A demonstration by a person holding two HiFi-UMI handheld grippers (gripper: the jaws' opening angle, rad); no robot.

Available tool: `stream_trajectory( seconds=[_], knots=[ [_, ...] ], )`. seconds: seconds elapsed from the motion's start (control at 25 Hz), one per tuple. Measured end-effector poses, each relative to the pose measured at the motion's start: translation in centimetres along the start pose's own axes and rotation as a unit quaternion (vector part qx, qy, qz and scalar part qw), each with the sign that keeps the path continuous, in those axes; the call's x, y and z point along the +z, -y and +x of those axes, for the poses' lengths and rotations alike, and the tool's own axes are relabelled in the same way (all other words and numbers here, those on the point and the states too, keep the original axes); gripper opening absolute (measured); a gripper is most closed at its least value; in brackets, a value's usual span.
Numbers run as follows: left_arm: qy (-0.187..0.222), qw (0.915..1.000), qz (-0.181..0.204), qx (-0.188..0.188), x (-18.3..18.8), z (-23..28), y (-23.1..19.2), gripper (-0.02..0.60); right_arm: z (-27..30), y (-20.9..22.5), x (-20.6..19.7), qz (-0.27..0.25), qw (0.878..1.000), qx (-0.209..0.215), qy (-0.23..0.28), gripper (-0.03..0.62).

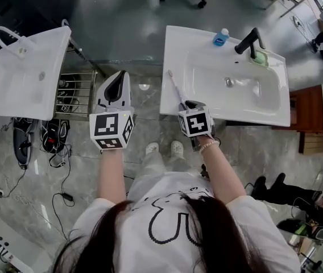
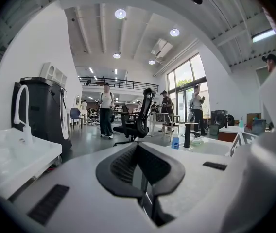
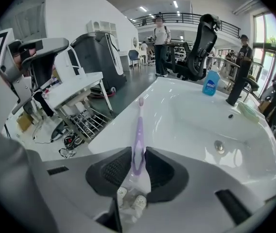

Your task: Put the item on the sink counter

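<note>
A purple-and-white toothbrush sticks forward out of my right gripper, which is shut on its handle. In the right gripper view the toothbrush runs straight out between the dark pads of the right gripper. Its bristle end reaches over the left rim of the white sink counter. I cannot tell whether it touches the counter. My left gripper hangs over the floor between the two sinks. In its own view the left gripper has its jaws together with nothing in them.
On the counter's far side stand a blue bottle, a black faucet and a green soap dish. A second white sink and a metal rack are at the left. Cables lie on the floor; people stand far off.
</note>
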State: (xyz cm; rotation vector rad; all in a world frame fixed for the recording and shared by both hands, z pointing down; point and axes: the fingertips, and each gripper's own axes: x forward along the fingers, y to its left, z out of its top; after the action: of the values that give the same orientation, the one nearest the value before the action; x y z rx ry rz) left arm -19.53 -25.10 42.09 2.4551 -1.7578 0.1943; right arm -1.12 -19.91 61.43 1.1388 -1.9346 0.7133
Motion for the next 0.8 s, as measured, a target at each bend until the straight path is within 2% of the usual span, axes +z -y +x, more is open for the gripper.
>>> stream_trajectory(
  seconds=[0.08, 0.2, 0.28, 0.8],
  knots=[
    [0.000, 1.0000, 0.000, 0.000, 0.0, -0.2, 0.2, 0.008, -0.2, -0.2, 0.0, 0.001, 1.000, 0.006, 0.000, 0.122],
    [0.002, 1.0000, 0.001, -0.001, 0.3, -0.3, 0.6, 0.008, -0.8, 0.0, 0.0, 0.020, 1.000, 0.021, 0.007, 0.217],
    [0.004, 1.0000, 0.002, -0.002, 0.7, -0.4, 0.9, 0.008, -1.6, 0.4, 0.6, 0.033, 0.999, 0.026, 0.021, 0.238],
    [0.041, 0.9987, 0.027, -0.012, 5.1, -0.6, 4.0, 0.008, -7.7, 4.4, 4.4, 0.054, 0.994, 0.013, 0.099, 0.245]
  ],
)
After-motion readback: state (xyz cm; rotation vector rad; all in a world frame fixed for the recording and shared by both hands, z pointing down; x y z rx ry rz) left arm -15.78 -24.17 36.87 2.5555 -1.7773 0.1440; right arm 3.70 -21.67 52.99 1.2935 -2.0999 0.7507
